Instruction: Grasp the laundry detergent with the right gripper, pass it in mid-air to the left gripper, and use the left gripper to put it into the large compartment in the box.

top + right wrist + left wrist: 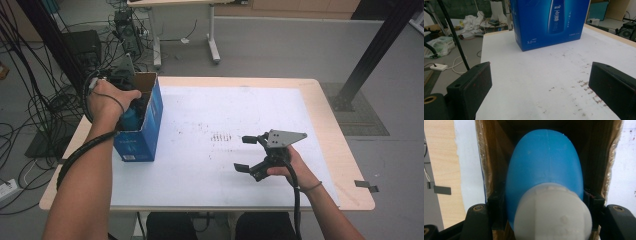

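**Two tools, one bottle going into the box**

Left tool [131,107] was clenched on the blue bottle [544,170], jaws pinching it just under the white cap [552,212], and the whole thing hung inside the open top of the blue box [150,125] at the left side of the bench [320,100]. From the left gripper view the bottle sat between the brown cardboard walls, not touching either that I could tell. Looked like the lowering step, partway down. Next move probably called for easing it straight down to the bottom, then letting go. Right tool [251,153] rested released over bare bench, well apart from the box.
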